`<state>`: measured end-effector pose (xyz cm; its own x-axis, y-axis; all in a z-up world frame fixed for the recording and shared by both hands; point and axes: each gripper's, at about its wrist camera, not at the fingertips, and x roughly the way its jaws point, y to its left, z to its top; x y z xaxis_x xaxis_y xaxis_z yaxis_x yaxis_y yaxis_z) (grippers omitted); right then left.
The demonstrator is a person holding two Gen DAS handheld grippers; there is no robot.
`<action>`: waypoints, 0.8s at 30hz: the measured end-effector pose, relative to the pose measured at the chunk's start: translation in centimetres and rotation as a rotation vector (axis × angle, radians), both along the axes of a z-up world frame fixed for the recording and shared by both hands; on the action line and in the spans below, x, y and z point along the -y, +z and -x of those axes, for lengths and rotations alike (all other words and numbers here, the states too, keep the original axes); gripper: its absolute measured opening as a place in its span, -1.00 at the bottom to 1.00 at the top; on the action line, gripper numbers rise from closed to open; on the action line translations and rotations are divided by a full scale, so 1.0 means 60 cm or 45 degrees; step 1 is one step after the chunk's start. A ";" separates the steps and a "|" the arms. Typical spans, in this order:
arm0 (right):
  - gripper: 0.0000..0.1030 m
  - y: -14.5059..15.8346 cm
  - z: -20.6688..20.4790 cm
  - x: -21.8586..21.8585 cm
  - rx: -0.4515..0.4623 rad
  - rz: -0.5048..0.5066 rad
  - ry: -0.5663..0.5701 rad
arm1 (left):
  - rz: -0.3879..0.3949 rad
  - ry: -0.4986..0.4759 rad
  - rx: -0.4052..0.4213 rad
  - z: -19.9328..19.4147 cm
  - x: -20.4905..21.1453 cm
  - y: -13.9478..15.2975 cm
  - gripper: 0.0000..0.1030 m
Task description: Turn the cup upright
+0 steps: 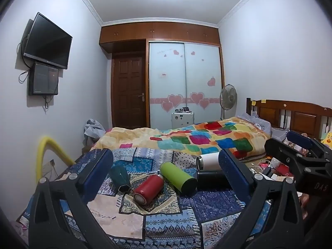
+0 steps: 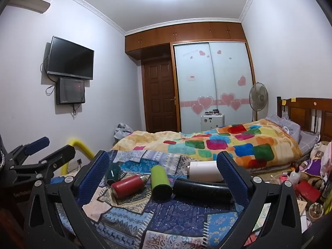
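fingers (image 1: pixel 99 164) spread wide; red cup (image 1: pixel 148 188) lies sideways.

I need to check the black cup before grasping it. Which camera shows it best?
The right wrist view: the black cup lies on its side on the patchwork blanket, nearly its whole length visible. In the left wrist view the black cup is partly hidden behind the green cup and a finger of the left gripper.

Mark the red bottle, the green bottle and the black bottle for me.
red bottle (image 1: pixel 148 188), left wrist view, on the middle of its body.
green bottle (image 1: pixel 178 176), left wrist view, on its side wall.
black bottle (image 2: pixel 202 188), right wrist view, on its barrel.
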<state>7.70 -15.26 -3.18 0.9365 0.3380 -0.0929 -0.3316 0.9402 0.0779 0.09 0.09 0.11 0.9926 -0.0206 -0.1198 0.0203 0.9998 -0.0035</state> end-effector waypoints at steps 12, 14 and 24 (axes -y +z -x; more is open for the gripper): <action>1.00 0.000 0.000 0.002 -0.002 -0.014 -0.004 | 0.004 -0.002 -0.009 -0.003 -0.001 -0.007 1.00; 1.00 0.000 0.001 0.002 -0.001 -0.014 -0.002 | 0.007 -0.003 -0.009 -0.003 -0.003 -0.007 1.00; 1.00 -0.004 0.001 0.006 -0.006 -0.017 -0.003 | -0.002 0.002 0.008 0.001 0.000 -0.004 1.00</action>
